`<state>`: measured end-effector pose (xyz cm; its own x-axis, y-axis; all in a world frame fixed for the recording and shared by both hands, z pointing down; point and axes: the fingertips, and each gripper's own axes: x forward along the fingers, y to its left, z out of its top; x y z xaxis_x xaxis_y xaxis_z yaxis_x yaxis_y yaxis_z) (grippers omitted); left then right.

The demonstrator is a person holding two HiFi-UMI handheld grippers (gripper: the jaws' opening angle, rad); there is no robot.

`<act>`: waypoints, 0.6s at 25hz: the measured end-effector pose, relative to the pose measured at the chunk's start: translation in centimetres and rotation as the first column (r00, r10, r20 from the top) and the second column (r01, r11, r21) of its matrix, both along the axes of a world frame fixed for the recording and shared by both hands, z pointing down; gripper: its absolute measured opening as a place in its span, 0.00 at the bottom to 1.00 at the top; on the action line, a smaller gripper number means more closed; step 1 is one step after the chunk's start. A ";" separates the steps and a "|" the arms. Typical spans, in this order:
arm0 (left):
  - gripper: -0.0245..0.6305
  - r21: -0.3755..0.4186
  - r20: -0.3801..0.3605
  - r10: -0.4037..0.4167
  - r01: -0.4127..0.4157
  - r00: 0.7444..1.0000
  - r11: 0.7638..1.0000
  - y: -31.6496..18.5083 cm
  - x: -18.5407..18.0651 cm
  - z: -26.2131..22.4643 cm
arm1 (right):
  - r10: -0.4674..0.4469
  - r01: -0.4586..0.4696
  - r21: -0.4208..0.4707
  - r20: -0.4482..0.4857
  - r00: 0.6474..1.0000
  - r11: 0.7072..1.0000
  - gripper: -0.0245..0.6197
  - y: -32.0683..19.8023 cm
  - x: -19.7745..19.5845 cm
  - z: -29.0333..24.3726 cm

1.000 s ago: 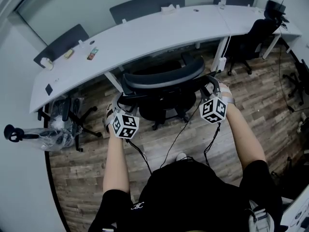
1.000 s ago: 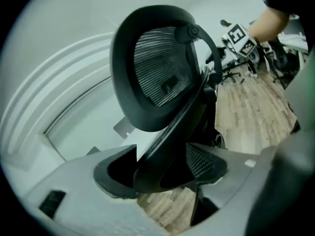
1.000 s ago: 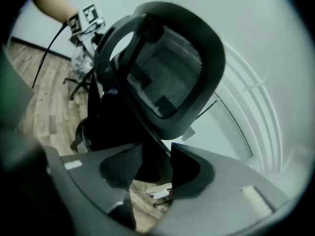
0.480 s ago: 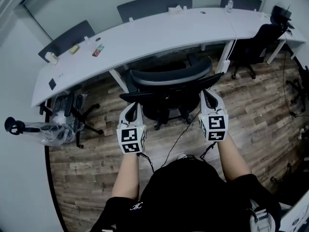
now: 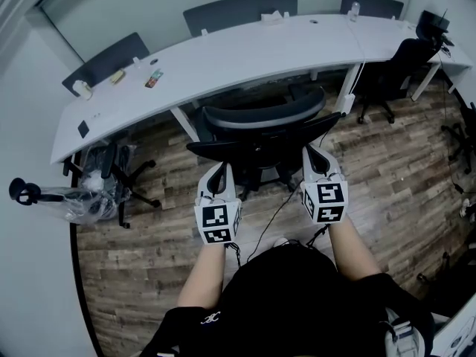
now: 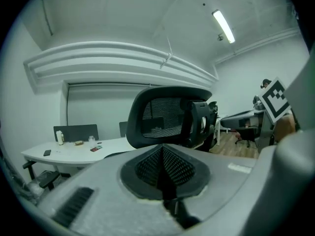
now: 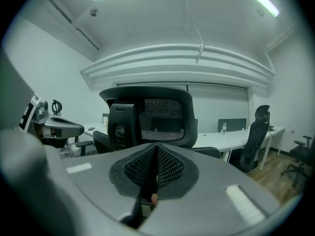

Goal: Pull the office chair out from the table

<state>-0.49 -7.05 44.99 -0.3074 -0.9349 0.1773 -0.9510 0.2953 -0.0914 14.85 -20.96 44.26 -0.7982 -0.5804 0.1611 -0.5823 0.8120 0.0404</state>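
Nearest the person, the left tongs (image 5: 218,171) and the right tongs (image 5: 312,156) are held side by side and point at the chair. Each gripper view shows the ribbed pads pressed together with nothing between them, so both are closed and empty. Neither touches the chair: the left tongs stop just short of its left armrest and the right tongs just short of its right one.

Just beyond them stands the office chair (image 5: 260,121), its curved backrest facing the person and its wheeled base on the wooden floor (image 5: 149,222). It sits at the near edge of the white curved surface (image 5: 223,58), about midway along that edge. The backrest and armrests are clear of the edge. How much of the seat lies under the surface cannot be read from above, since the backrest covers it. From the gripper views the chair seems to stand free in front of the surface.

My judgement is that the pull is done or close to done, because the chair is off the edge and nothing grips it. If more clearance is wanted, both tongs would have to open and take the armrests or the backrest.

Further off, small items (image 5: 154,78) lie towards the far left edge of the surface. A second chair (image 5: 387,62) stands by its right end.
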 end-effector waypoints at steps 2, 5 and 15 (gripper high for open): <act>0.05 0.000 -0.002 0.006 -0.006 1.000 1.000 0.0 0.2 -0.1 | -0.008 0.008 0.003 0.000 1.000 1.000 0.05 0.2 -0.1 -0.1; 0.05 0.004 -0.004 0.016 -0.016 1.000 1.000 -0.1 0.4 -0.2 | -0.016 0.016 0.016 -0.008 1.000 1.000 0.05 0.6 -0.2 -0.1; 0.05 -0.015 0.001 0.028 -0.028 1.000 1.000 -1.1 0.9 -0.2 | -0.031 0.031 0.017 -0.032 0.999 0.999 0.05 0.6 -0.4 0.4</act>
<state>0.44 -8.17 44.83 -0.2817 -0.9403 0.1913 -0.9587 0.2674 -0.0971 14.44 -20.36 44.62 -0.8105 -0.5586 0.1763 -0.5552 0.8285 0.0726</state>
